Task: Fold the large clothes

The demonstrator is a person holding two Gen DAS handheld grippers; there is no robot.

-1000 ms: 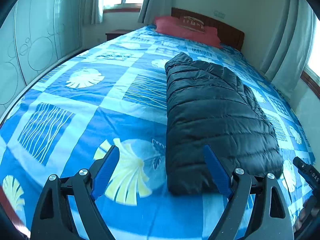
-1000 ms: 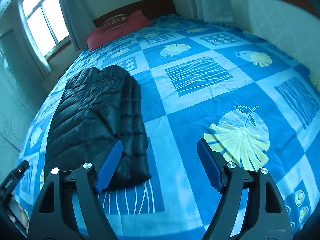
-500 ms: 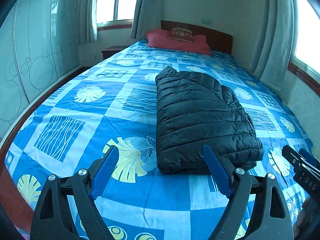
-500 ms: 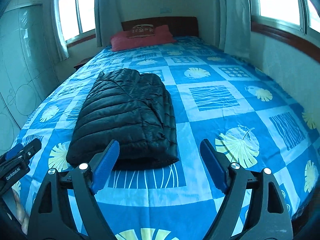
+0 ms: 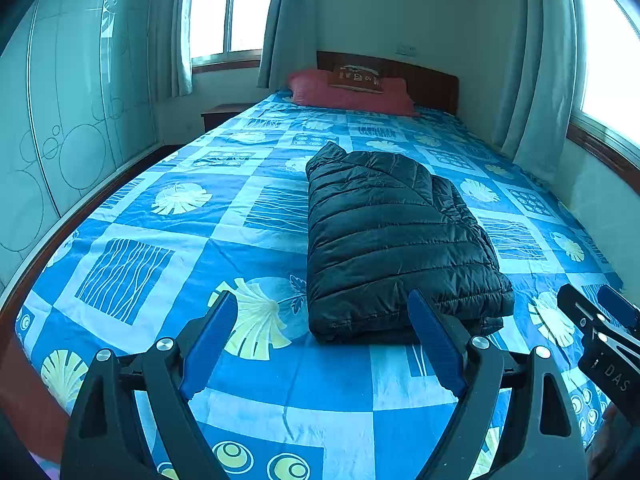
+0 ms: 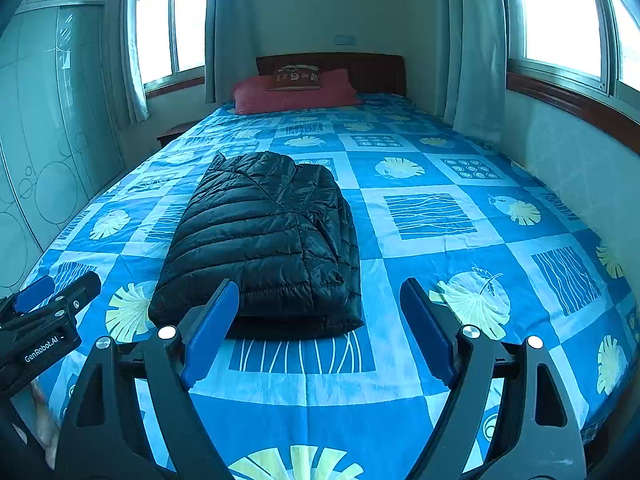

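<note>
Centrally, lay folded on the blue patterned bed (image 5: 168, 248): black puffer jacket (image 5: 396, 236), mid-frame in both views. Held wide apart and empty at the lower edge, short of the jacket's near hem: left tongs (image 5: 322, 340). Likewise gaping with nothing between, having just been opening: right tongs (image 6: 320, 328).

The right gripper (image 6: 318, 332) hangs above the near end of the bed (image 6: 440, 320), its 2 blue pads (image 6: 210, 332) wide apart after just opening further, with nothing between them. Beyond its left pad lies a folded black jacket (image 6: 264, 240) on the blue patterned cover. A red pillow (image 6: 296, 94) rests against the headboard (image 6: 360, 68). The left gripper (image 6: 44, 320) shows at the left edge, beside the jacket.
</note>
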